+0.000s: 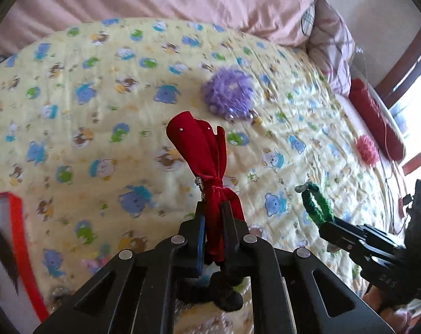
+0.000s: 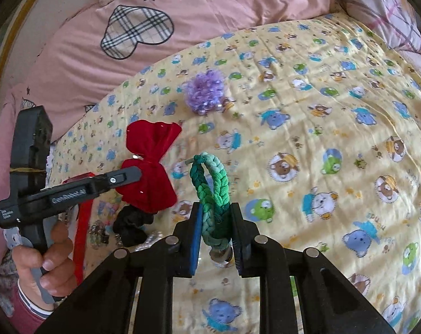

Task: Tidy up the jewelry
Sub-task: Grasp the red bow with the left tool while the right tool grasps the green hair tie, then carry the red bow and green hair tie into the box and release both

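Observation:
My left gripper [image 1: 213, 208] is shut on a red velvet bow [image 1: 202, 150] and holds it up above the yellow cartoon quilt [image 1: 99, 111]. The bow also shows in the right wrist view [image 2: 150, 167], with a black scrunchie [image 2: 131, 226] hanging below it. My right gripper [image 2: 216, 208] is shut on a green braided bracelet [image 2: 213, 189], looped upright between the pads. That bracelet shows at the right of the left wrist view [image 1: 317, 203]. A purple fluffy scrunchie [image 1: 228, 93] lies on the quilt farther off, also in the right wrist view [image 2: 203, 93].
A red-rimmed box [image 1: 18, 239] sits at the left edge, its red rim also shows in the right wrist view [image 2: 81, 236] with small shiny pieces beside it. A pink pompom [image 1: 366, 149] lies at the right. Pink pillows [image 2: 182, 22] and a red cushion [image 1: 377, 117] border the quilt.

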Demonstrator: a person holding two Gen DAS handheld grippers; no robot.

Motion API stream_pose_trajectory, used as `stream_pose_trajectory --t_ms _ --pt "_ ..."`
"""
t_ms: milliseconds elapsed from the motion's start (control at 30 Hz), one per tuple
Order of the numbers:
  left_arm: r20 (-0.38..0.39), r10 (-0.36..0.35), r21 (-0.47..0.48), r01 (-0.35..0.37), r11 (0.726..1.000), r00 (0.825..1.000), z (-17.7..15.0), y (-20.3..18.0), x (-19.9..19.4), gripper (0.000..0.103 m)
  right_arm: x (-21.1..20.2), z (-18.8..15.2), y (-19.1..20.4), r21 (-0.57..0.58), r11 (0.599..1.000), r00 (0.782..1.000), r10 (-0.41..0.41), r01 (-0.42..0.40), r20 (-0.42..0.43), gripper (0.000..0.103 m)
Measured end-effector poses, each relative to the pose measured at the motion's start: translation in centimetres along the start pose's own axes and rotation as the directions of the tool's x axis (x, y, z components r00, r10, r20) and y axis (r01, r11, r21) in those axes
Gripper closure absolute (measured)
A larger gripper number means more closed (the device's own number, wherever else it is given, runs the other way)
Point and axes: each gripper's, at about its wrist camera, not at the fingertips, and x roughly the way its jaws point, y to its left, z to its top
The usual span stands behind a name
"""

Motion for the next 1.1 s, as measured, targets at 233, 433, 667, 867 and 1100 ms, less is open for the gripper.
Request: stream_pose_trajectory --t_ms 233,433,667,867,1100 --pt "0.085 0.003 -0.096 0.005 0.995 0.996 -3.1 4.5 -6.4 0.094 0.6 -0.7 3.8 -0.058 0.997 0.999 0.049 -0.05 -0.022 0.084" --pt "0.164 0.014 -0.156 0.012 0.988 0.986 -7.0 6.6 -12.7 0.094 1.4 -1.3 8.0 -0.121 0.987 0.994 0.099 -0.104 -0.043 0.084" --pt "0.208 0.018 -0.223 0.03 0.974 0.978 -10.9 9.3 -17.4 0.094 1.9 -2.1 11.6 -0.175 0.975 0.989 0.13 -0.139 -0.064 0.084" --pt "0.226 0.03 -0.267 0.032 0.963 0.974 -13.4 11.2 -20.1 0.094 2.4 -2.7 14.0 -0.206 0.965 0.985 0.15 -0.164 -0.083 0.084" --pt "0.231 0.068 -0.325 0.012 0.946 0.971 -16.7 13.8 -22.9 0.094 4.2 -3.8 17.5 -0.23 0.948 0.972 0.194 -0.22 -0.131 0.084"
